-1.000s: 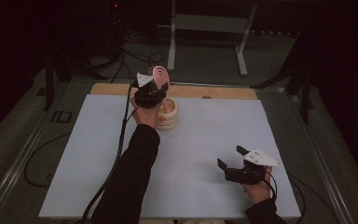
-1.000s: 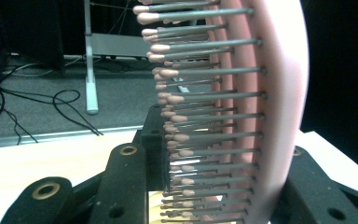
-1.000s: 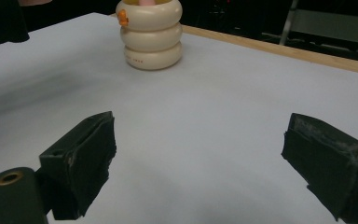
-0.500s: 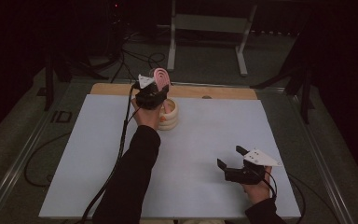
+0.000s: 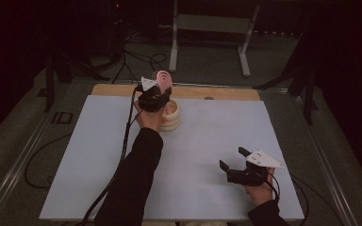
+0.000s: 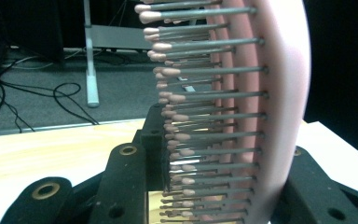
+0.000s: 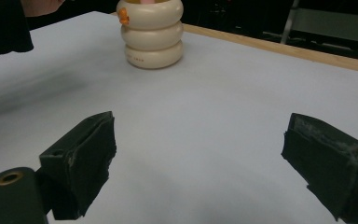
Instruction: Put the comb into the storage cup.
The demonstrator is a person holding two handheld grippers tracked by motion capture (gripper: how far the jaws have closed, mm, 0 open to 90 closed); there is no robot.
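Gripping pink hairbrush (image 6: 242, 116) bristles close-up, cream holder (image 7: 152, 33) ridged, left gripper (image 5: 154, 98) above

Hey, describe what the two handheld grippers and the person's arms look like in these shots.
Both are matte black two-jaw tools. The left gripper trails a black cable along a long black sleeve and carries a pale three-cornered plate. The right gripper has a similar pale plate on top, a thin black cable looping at the wrist and a dark cuff. Brass-coloured rivets mark the jaw links; the right gripper's pads look worn.
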